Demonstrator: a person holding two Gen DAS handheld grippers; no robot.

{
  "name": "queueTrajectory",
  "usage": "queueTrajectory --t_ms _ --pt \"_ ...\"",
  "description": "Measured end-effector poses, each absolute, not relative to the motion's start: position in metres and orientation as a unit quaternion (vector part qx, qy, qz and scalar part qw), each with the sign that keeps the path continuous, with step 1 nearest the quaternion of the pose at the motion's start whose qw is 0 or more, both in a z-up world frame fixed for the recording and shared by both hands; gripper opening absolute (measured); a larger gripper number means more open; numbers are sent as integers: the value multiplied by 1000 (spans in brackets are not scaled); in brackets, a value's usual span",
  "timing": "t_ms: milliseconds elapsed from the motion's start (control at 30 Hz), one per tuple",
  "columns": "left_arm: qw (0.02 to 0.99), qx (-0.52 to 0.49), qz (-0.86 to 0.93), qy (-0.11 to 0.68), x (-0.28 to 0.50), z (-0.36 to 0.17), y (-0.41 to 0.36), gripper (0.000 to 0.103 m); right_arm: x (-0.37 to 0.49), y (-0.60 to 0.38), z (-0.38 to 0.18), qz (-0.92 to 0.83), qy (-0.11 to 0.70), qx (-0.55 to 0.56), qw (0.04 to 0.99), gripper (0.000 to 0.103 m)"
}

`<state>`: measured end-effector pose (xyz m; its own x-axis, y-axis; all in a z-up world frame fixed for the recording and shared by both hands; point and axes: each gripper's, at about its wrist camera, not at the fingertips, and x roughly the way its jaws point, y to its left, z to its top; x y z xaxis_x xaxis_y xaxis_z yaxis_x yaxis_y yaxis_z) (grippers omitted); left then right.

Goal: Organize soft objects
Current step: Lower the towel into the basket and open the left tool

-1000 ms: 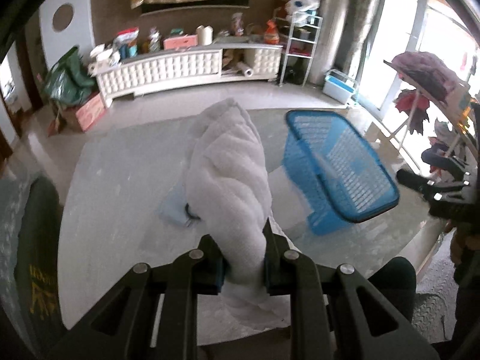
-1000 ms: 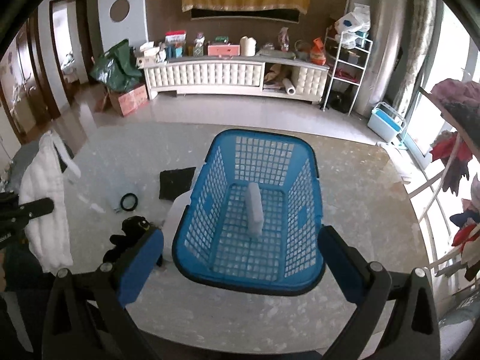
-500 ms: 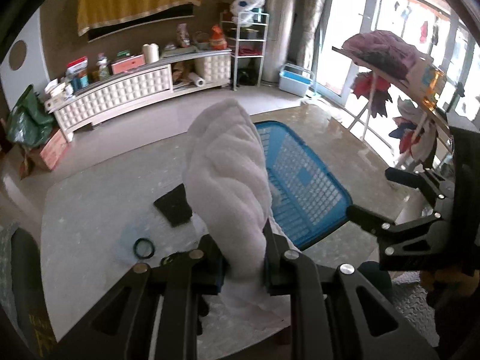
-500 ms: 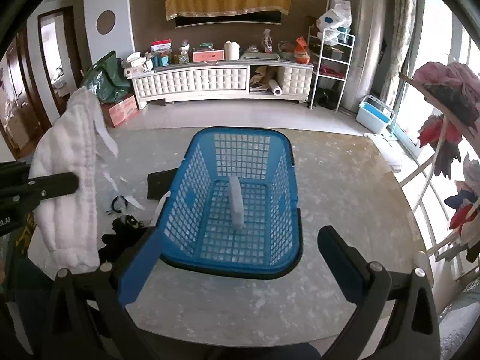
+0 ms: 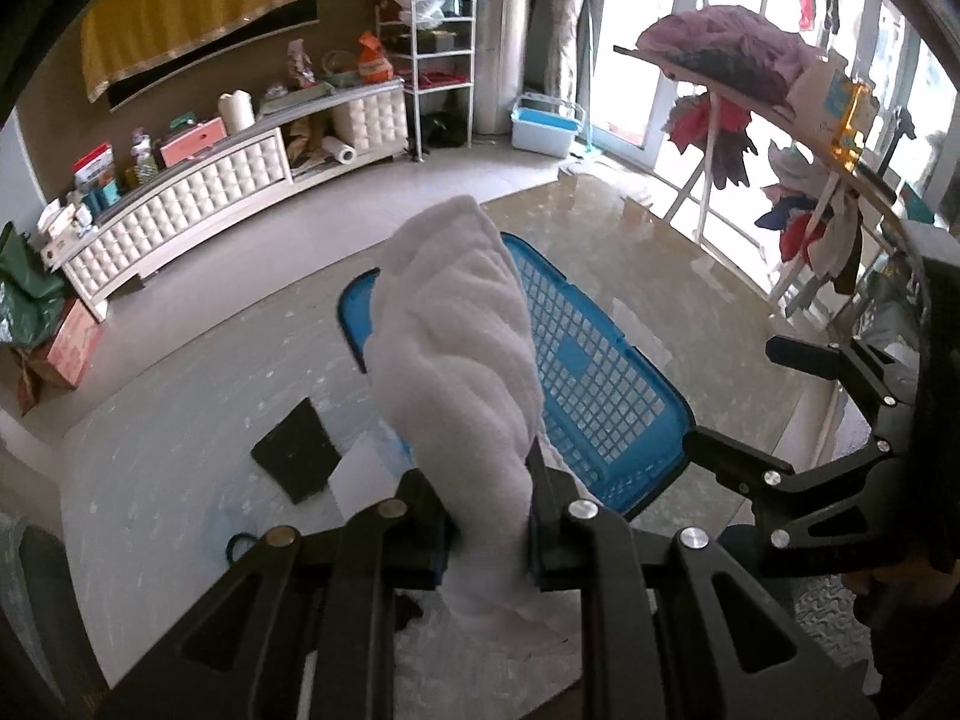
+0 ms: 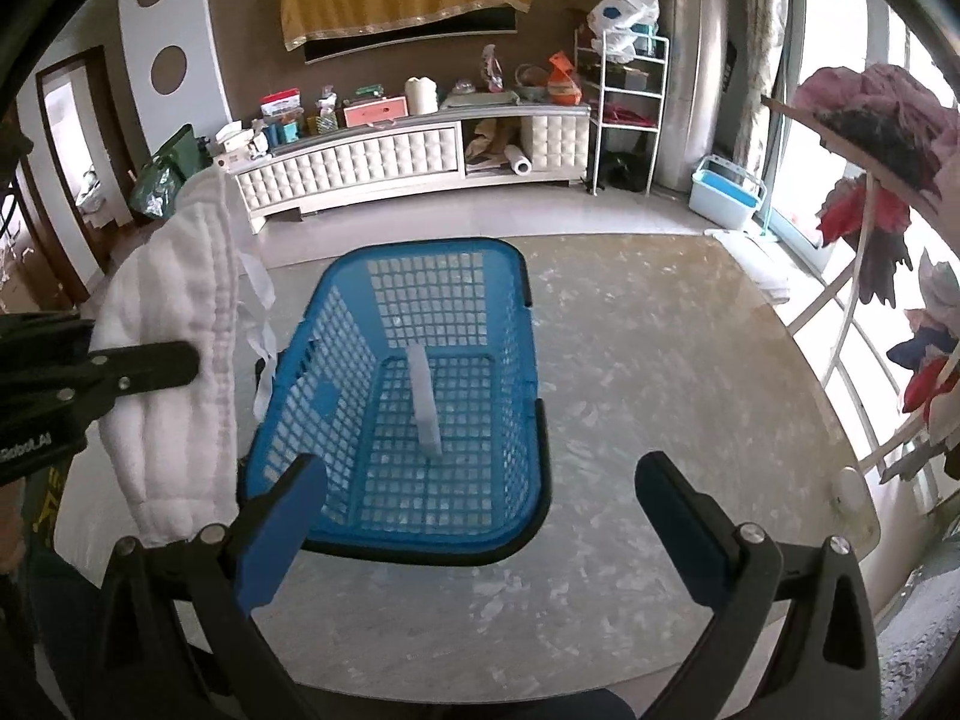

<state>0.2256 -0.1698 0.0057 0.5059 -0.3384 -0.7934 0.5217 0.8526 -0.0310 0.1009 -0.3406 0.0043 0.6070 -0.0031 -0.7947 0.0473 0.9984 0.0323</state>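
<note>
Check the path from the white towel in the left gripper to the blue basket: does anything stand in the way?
Nothing visible does. The left gripper holds the white towel raised just left of the blue basket, whose top is open. Inside, only a small pale upright piece shows. The right gripper hangs open at the basket's near rim, holding nothing.

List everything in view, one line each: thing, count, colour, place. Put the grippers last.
towel: one, white, held up beside the basket's left side.
basket: one, blue, on the table, with a pale upright piece inside.
black cloth: one, flat on the table left of the basket.
ring: one, dark, on the table near the left gripper.
table: one, pale marbled.
TV cabinet: one, white, against the far wall, cluttered on top.
wire shelf: one, white, right of the cabinet.
drying rack: one, with clothes, by the window.
left gripper: black, shut on the towel.
right gripper: blue pads, open, facing the basket.
</note>
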Motion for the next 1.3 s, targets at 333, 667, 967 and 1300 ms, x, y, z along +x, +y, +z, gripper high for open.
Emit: queueTrajectory --t_ms 333,667,967,1300 --pt "836 117 -260 469 259 -34 -205 17 115 -357 -18 -19 467 40 883 103" --pt "813 133 -268 500 289 -69 -227 17 125 -371 -34 -20 480 57 875 103" --pt "791 155 -274 525 311 -102 -247 17 137 -374 -41 -23 482 66 874 103" --pt "778 162 -276 541 326 -106 -251 19 149 -380 -51 -23 495 70 866 103"
